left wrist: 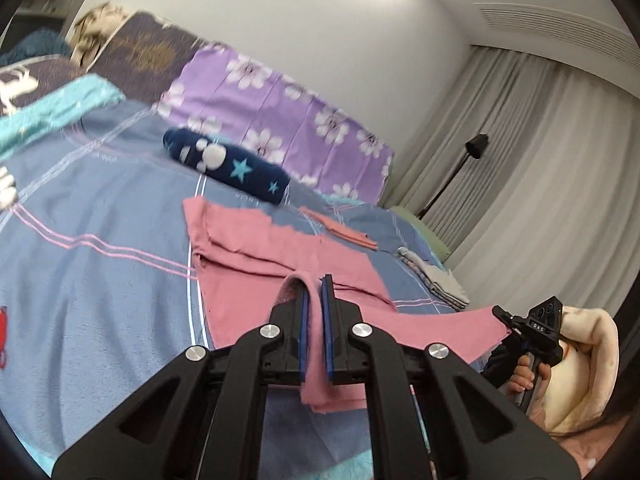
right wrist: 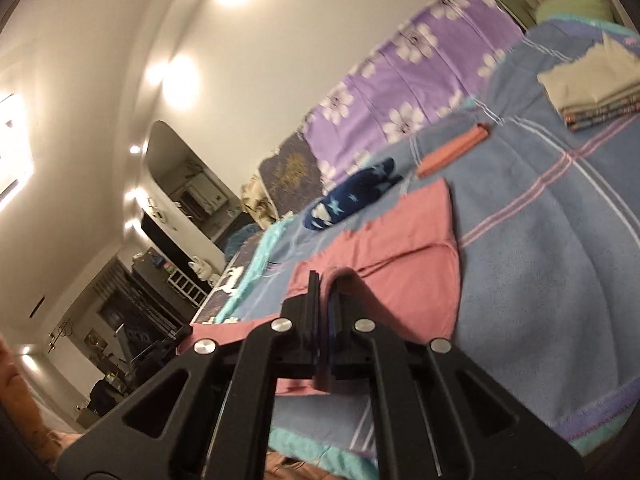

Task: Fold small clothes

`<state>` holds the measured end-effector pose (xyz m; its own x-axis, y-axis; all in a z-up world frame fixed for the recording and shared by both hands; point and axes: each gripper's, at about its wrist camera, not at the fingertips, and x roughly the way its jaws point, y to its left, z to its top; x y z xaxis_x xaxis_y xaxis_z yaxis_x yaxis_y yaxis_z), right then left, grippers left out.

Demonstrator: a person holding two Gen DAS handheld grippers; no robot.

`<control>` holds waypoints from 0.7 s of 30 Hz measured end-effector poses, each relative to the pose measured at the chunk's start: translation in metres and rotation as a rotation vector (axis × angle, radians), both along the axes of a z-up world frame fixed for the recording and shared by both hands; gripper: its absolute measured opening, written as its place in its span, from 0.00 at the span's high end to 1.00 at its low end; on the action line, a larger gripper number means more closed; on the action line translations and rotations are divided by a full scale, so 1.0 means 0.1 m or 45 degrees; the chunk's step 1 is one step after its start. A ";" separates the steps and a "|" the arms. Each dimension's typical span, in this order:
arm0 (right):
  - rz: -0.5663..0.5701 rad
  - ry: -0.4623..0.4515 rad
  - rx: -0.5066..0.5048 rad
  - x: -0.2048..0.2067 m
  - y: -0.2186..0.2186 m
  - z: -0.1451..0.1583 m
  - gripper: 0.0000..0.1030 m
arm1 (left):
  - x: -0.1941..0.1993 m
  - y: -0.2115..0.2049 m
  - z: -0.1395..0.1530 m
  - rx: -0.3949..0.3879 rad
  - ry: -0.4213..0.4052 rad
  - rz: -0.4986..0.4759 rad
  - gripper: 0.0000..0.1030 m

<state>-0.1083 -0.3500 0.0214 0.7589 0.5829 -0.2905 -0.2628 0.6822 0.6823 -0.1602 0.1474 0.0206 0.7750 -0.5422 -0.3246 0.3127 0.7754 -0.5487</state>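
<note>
A pink garment [left wrist: 280, 252] lies partly folded on the blue checked blanket [left wrist: 100, 240], its near edge lifted off the bed. My left gripper [left wrist: 315, 286] is shut on a pinch of that edge, and the cloth loops over the left fingertip. Further right along the same edge, the right gripper [left wrist: 507, 317] grips the hem, with a hand [left wrist: 524, 376] on its handle. In the right wrist view, the right gripper [right wrist: 325, 286] is shut on the pink garment [right wrist: 400, 248], which stretches left toward a dark shape [right wrist: 176, 336] at its other corner.
A rolled navy cloth with stars [left wrist: 228, 164] lies beyond the garment, a small orange folded piece [left wrist: 340, 230] to its right. A stack of folded clothes [right wrist: 592, 96] sits near the bed's far end. Purple floral bedding [left wrist: 280, 116] lines the wall. A floor lamp [left wrist: 476, 146] stands by the curtains.
</note>
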 end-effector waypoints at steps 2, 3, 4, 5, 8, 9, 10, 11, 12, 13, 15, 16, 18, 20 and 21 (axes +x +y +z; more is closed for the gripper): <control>-0.006 0.004 -0.037 0.10 0.03 0.00 0.97 | 0.11 0.02 -0.01 0.005 0.003 0.011 0.95; -0.004 0.008 -0.057 0.18 0.06 0.00 0.97 | 0.13 0.03 0.00 0.009 0.000 0.015 0.95; -0.003 0.014 -0.070 0.23 0.09 0.01 0.97 | 0.21 0.03 0.03 0.017 -0.003 0.018 0.95; -0.001 0.018 -0.078 0.31 0.11 0.01 0.97 | 0.25 0.03 0.05 0.027 -0.005 0.019 0.95; -0.001 0.034 -0.095 0.54 0.15 -0.01 0.97 | 0.47 -0.01 0.06 0.065 0.026 0.018 0.95; -0.005 0.049 -0.100 0.63 0.16 -0.04 0.97 | 0.52 -0.03 0.03 0.071 0.052 0.013 0.94; -0.009 0.068 -0.107 0.70 0.17 -0.10 0.97 | 0.58 -0.04 -0.03 0.085 0.093 0.010 0.91; -0.016 0.087 -0.117 0.76 0.17 -0.16 0.97 | 0.60 -0.06 -0.08 0.099 0.124 0.008 0.78; -0.021 0.105 -0.125 0.78 0.17 -0.21 0.97 | 0.62 -0.06 -0.15 0.122 0.162 0.011 0.64; -0.028 0.130 -0.132 0.83 0.17 -0.27 0.97 | 0.62 -0.06 -0.22 0.148 0.193 0.020 0.60; -0.051 0.190 -0.135 0.92 0.13 -0.42 0.97 | 0.62 -0.06 -0.37 0.206 0.247 0.028 0.58; -0.058 0.221 -0.123 0.95 0.10 -0.50 0.97 | 0.62 -0.06 -0.46 0.222 0.285 0.030 0.58; -0.070 0.277 -0.096 1.01 0.07 -0.62 0.96 | 0.63 -0.04 -0.59 0.219 0.344 0.019 0.58; -0.073 0.297 -0.093 1.06 0.05 -0.69 0.96 | 0.66 -0.04 -0.72 0.233 0.404 0.004 0.58; -0.073 0.301 -0.100 1.07 0.06 -0.71 0.95 | 0.67 -0.05 -0.78 0.252 0.436 -0.002 0.58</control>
<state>-0.0012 -0.3436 -0.0497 0.6957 0.5091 -0.5068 -0.0611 0.7449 0.6644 -0.0930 0.1424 -0.0576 0.6031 -0.4440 -0.6627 0.1386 0.8765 -0.4611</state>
